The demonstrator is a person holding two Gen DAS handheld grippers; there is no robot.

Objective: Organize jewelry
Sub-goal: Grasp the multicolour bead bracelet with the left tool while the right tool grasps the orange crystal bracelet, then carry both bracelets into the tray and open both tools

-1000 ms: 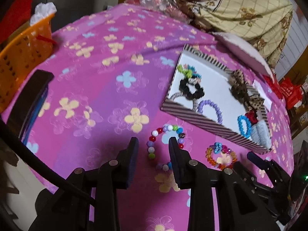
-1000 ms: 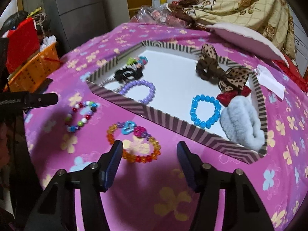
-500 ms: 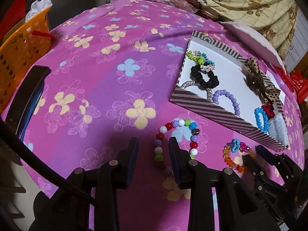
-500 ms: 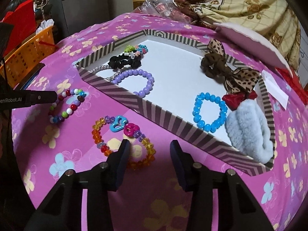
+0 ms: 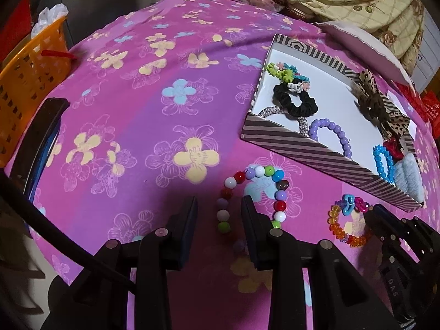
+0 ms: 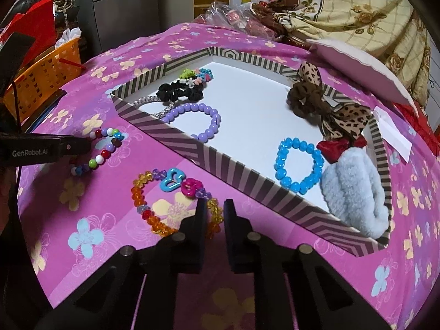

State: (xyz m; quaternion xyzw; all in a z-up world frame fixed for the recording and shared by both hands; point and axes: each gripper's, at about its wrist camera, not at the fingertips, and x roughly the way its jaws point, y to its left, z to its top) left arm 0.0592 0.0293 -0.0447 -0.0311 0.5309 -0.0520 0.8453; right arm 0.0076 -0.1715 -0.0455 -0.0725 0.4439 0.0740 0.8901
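While your left gripper (image 5: 219,211) hangs low over the pink flowered cloth (image 5: 132,115), its fingers stand spread to either side of the near arc of the multicoloured round-bead bracelet (image 5: 254,192), which lies flat on the cloth just in front of the striped box. Your right gripper (image 6: 215,214) has its fingers drawn close, with only a narrow gap between them, straddling the near-right arc of the orange and yellow crystal bracelet with blue and pink heart charms (image 6: 167,192); whether they already pinch the beads you cannot tell from either view. Beyond both bracelets sits the shallow black-and-white striped cardboard box (image 6: 220,162) with its white floor. Inside it, nearest you, lie the fluffy pale-blue scrunchie (image 6: 354,192) and the bright blue bead bracelet (image 6: 298,162) (touching each other), then the lilac bead bracelet (image 6: 198,121), the leopard-print bow (image 6: 330,110), and the black scrunchie (image 6: 178,92) towards the far corner. Off to the far left stands an orange plastic basket (image 5: 24,82).
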